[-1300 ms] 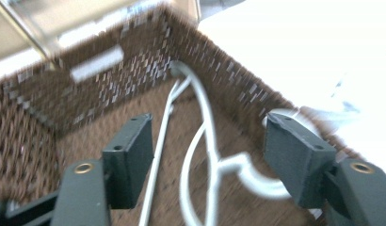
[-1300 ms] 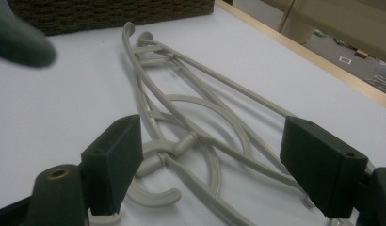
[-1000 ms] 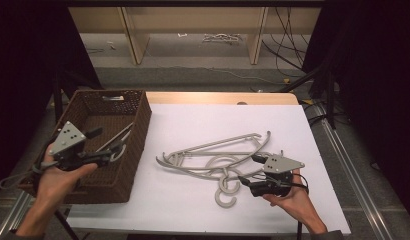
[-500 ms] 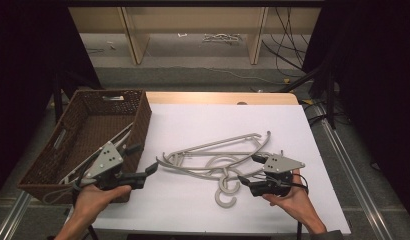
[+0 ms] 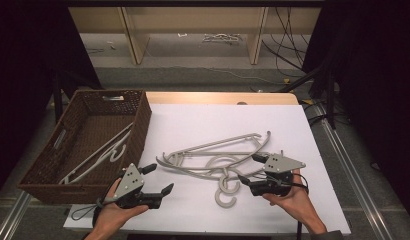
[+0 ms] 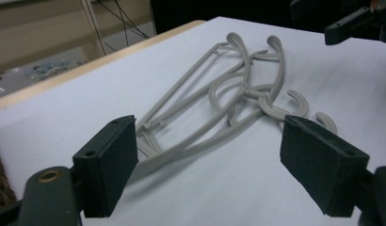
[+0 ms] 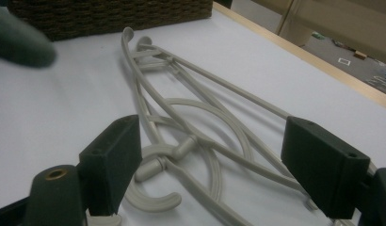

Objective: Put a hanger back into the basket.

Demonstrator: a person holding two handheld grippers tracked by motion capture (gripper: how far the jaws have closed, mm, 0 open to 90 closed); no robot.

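Two or three grey plastic hangers lie tangled mid-table, their hooks toward the front edge. My left gripper is open at the front, just left of the pile's near end, holding nothing. In the left gripper view the hangers lie ahead between the open left gripper jaws. My right gripper is open at the pile's right end beside the hooks. The right gripper view has hanger arms and a hook between the open right gripper jaws. Another grey hanger lies in the basket.
A brown wicker basket stands at the table's left edge, close to my left hand. The white tabletop ends in a wooden strip at the back. Shelving and cables stand beyond the table.
My left gripper has moved from over the basket to the right and forward, down to the table's front near the hangers. The right gripper and the pile have stayed put.
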